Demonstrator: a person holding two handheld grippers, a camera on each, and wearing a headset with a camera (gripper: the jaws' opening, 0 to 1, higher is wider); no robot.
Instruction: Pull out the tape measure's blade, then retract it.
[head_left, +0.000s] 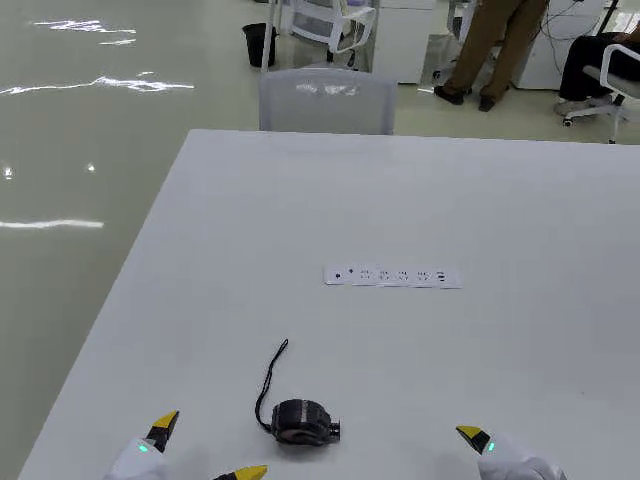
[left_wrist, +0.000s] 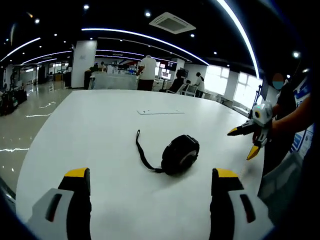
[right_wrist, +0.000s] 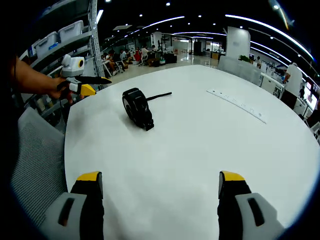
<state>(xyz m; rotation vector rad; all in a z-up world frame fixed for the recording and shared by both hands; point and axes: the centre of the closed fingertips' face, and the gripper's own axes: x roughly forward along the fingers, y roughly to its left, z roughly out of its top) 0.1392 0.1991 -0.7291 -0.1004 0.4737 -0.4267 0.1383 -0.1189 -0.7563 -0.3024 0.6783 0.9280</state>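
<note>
A black round tape measure (head_left: 303, 422) with a thin black wrist strap (head_left: 270, 375) lies on the white table (head_left: 400, 200) near its front edge; its blade is not pulled out. My left gripper (head_left: 205, 450) hovers open just to its left, nothing between the yellow fingertips. In the left gripper view the tape measure (left_wrist: 181, 153) sits ahead of the open left gripper (left_wrist: 151, 175). My right gripper (head_left: 478, 440) is off to the right, apart from the tape. In the right gripper view the tape measure (right_wrist: 137, 107) lies well beyond the open right gripper (right_wrist: 160, 177).
A flat white power strip (head_left: 392, 276) lies mid-table beyond the tape measure. A grey chair (head_left: 327, 100) stands at the table's far edge. The table's left edge (head_left: 110, 310) runs close to my left gripper. People and office chairs are far behind.
</note>
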